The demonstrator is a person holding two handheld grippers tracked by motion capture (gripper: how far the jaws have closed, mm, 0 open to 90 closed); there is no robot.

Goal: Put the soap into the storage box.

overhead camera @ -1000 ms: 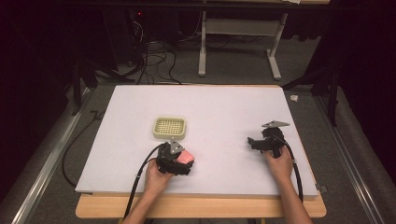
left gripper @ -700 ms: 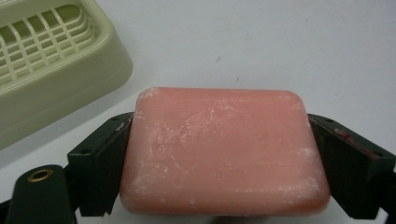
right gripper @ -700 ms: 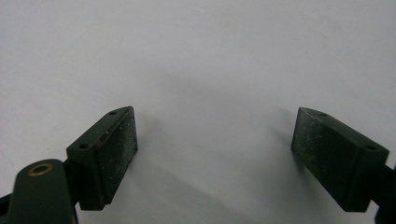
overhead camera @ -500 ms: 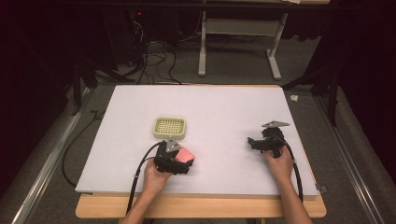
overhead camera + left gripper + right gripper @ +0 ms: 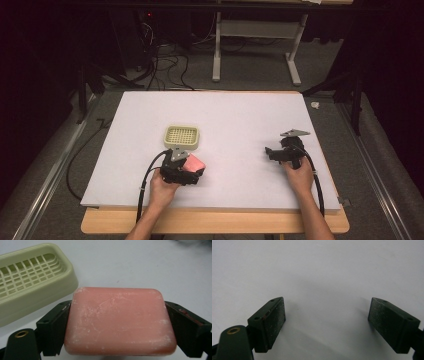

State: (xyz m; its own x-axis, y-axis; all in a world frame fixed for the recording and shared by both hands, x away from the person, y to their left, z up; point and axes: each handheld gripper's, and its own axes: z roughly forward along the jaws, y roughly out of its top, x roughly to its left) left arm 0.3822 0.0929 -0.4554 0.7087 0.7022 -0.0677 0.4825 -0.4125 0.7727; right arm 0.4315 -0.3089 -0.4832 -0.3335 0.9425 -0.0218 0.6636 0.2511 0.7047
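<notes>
Holding soap in left claw, just short of the dish

Left claw [image 5: 192, 170] has drifted slightly right and toward the near edge over the last second; small move, no lift visible from the high view. Its jaws are closed on the short ends of the pink soap bar [image 5: 120, 321], bar flat between them, broad face up, white scuffing on top. Grip looks square, no tilt.

Soap dish [image 5: 32, 282] sits just beyond and left of the bar in the left gripper view, not touching it. In the high view the dish [image 5: 182, 137] is just beyond the claw on the white surface [image 5: 240, 120]. Grid insert is bare.

Right claw [image 5: 327, 322] is wide open with nothing between the jaws, parked over bare surface well apart from the soap. No change there versus the earlier frames.

Read: soap is secured, the shift looks like repositioning rather than transport. Placement in the dish not yet done. Next move likely needs a lift to clear the dish rim, then forward. Cannot tell whether the bar is off the surface.
</notes>
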